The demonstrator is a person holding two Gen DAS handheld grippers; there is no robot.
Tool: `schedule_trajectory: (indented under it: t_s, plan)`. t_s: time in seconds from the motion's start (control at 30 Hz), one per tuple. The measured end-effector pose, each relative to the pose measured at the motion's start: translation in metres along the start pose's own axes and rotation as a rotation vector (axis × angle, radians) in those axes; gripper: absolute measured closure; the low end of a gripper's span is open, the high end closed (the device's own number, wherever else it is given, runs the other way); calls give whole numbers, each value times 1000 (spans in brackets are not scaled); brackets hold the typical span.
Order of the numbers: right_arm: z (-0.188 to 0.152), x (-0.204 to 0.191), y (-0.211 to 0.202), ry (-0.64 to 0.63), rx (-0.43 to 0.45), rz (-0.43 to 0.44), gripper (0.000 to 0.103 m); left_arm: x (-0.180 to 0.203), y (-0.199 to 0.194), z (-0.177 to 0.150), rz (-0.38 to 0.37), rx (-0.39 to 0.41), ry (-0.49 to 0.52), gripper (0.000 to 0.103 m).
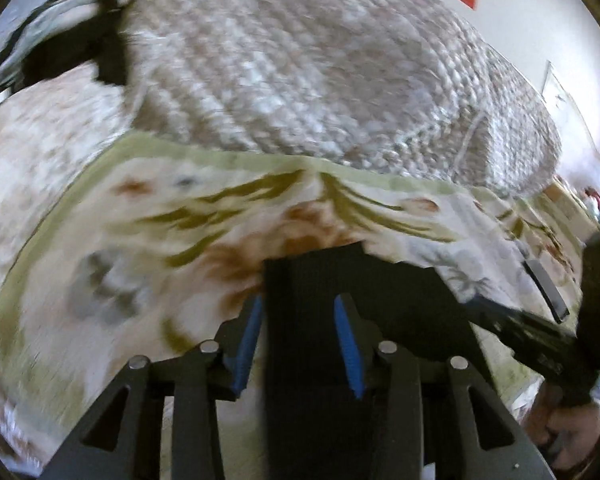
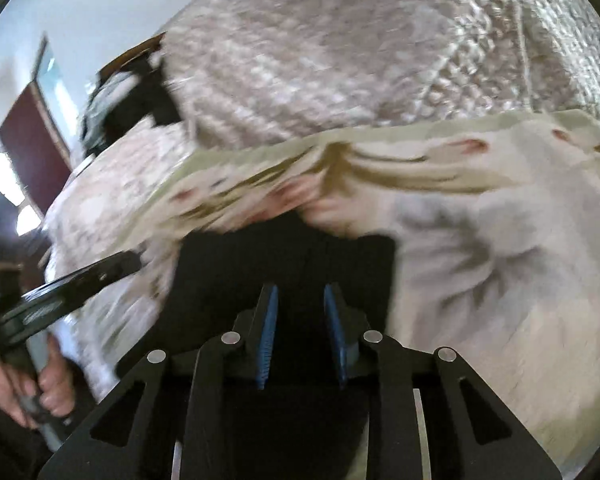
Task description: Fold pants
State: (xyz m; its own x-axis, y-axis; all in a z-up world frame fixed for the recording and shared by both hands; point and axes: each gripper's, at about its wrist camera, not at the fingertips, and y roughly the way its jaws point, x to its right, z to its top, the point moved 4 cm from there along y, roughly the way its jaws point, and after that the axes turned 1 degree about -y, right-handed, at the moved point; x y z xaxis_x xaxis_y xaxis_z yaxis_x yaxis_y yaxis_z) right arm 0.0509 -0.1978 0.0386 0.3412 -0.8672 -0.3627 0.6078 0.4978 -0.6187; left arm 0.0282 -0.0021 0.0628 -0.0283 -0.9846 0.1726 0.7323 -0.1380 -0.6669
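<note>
**Daylit room, heavy motion blur**

Both fisheye views were bright with soft, even daylight and showed almost no hard shadows. In the right wrist view a window (image 2: 4, 196) at the left edge was blown out to white. Motion blur smeared the floral sheet (image 1: 148, 216) and the quilted cover (image 1: 300, 72), while each gripper's own frame stayed sharp. Straight lines bowed toward the rims, which ended in dark vignetted corners.

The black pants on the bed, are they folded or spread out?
Cannot tell for sure: the pants show as a compact black block on the flowered sheet, legs not spread, but blur hides any layers.
</note>
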Motion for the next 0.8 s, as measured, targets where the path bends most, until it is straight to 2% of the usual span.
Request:
schedule_trajectory:
  t_s: [0.1, 0.2, 0.23, 0.3, 0.37, 0.53, 0.63, 0.7, 0.8]
  plan:
    - [18, 14, 18, -7, -16, -28, 78, 22, 25, 13, -36, -20, 33, 62]
    - [23, 24, 45, -12, -57, -47, 79, 20, 58, 11, -2, -75, 33, 62]
    - [21, 30, 55, -10, -73, -68, 82, 15, 66, 7, 21, -100, 27, 60]
    - [17, 45, 67, 22, -90, -72, 92, 7, 77, -2, 3, -114, 10, 58]
    - [15, 52, 69, 53, -84, -48, 93, 3, 75, -7, -15, -90, -3, 58]
    - [14, 55, 66, 44, -79, -48, 91, 7, 73, -9, 3, -67, 18, 57]
    - [12, 52, 46, 60, -53, -55, 90, 3, 70, -4, -10, -79, -5, 57]
    - [8, 40, 28, 30, -37, -65, 90, 1, 56, -4, 25, -65, -1, 58]
    - [-4, 20, 4, -28, -28, -60, 90, 2, 29, -12, -5, -43, -7, 58]
